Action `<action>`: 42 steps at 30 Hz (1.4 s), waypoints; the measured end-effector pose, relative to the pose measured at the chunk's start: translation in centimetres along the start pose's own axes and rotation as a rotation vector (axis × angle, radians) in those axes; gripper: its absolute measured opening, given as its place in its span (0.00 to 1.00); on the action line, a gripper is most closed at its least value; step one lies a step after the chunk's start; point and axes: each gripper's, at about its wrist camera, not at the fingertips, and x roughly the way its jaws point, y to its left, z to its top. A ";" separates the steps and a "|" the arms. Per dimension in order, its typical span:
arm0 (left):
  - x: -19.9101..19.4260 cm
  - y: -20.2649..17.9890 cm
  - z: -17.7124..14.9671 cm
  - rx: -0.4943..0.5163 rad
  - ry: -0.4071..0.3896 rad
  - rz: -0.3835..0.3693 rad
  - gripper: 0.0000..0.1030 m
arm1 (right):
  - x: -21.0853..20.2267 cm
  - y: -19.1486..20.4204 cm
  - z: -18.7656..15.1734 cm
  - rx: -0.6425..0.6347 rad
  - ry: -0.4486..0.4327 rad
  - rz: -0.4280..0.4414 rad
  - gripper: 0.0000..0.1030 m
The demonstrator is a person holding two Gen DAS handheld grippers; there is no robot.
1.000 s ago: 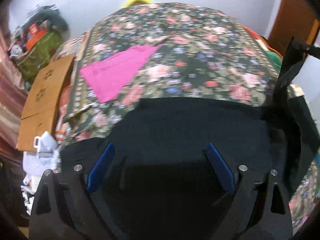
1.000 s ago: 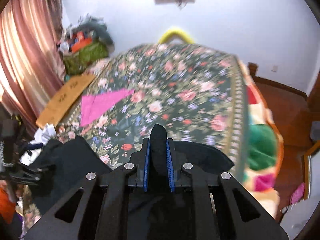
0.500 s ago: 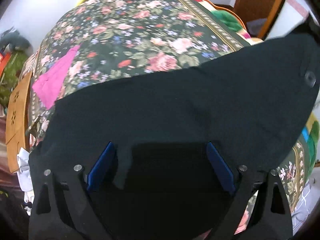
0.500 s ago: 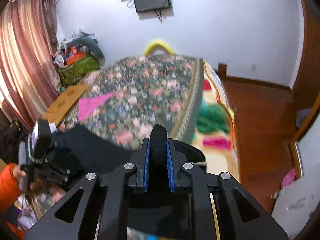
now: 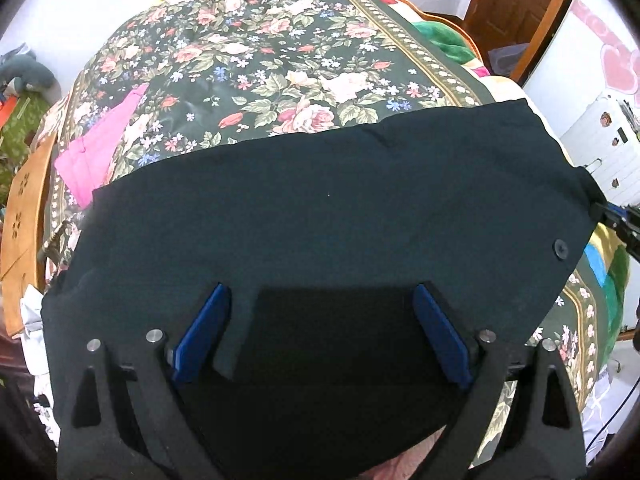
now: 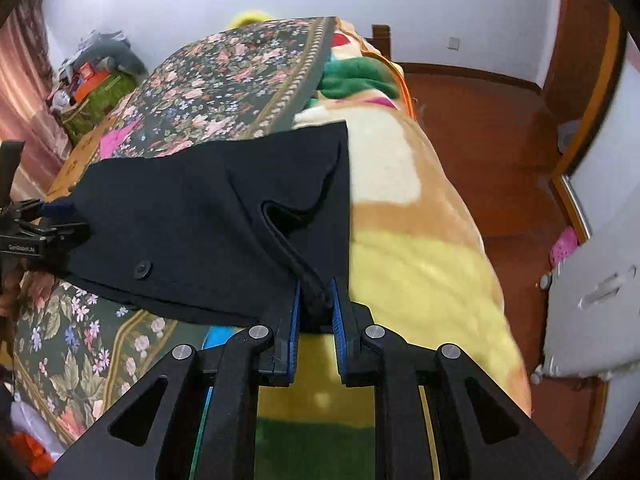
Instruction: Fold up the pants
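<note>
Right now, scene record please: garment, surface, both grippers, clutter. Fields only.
garment: black pants, stretched out across the near end of the bed, button showing near one edge
surface: bed with floral bedspread; yellow blanket hangs off its side
right gripper: fingers shut on a bunched edge of the pants
left gripper: fingers spread wide, black cloth between and beneath them; grip not clear
other items: pink cloth lying flat on the bedspread beyond the pants; cardboard beside the bed
</note>
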 end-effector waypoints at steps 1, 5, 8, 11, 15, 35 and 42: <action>0.0 0.1 0.0 -0.002 -0.003 -0.002 0.92 | -0.4 0.2 0.2 -0.007 -0.008 -0.013 0.15; -0.7 0.7 -0.3 -0.011 -0.030 0.025 0.92 | -1.3 1.4 1.2 -0.053 -0.028 -0.054 0.19; -1.5 1.7 -0.5 -0.027 -0.058 0.053 0.92 | -2.2 1.8 2.3 -0.063 -0.070 -0.061 0.35; -3.1 3.2 -0.8 -0.049 -0.105 0.081 0.92 | -2.5 1.6 3.5 -0.041 -0.109 -0.020 0.38; -5.4 6.3 -1.3 -0.106 -0.164 0.139 0.92 | -1.4 1.3 5.2 -0.006 -0.100 0.023 0.38; -2.5 13.8 -6.4 -0.267 -0.070 0.211 0.94 | 6.6 0.8 7.6 -0.108 0.036 -0.082 0.07; -2.5 14.0 -6.4 -0.276 -0.070 0.194 0.95 | 5.1 1.1 9.0 -0.170 -0.041 -0.174 0.04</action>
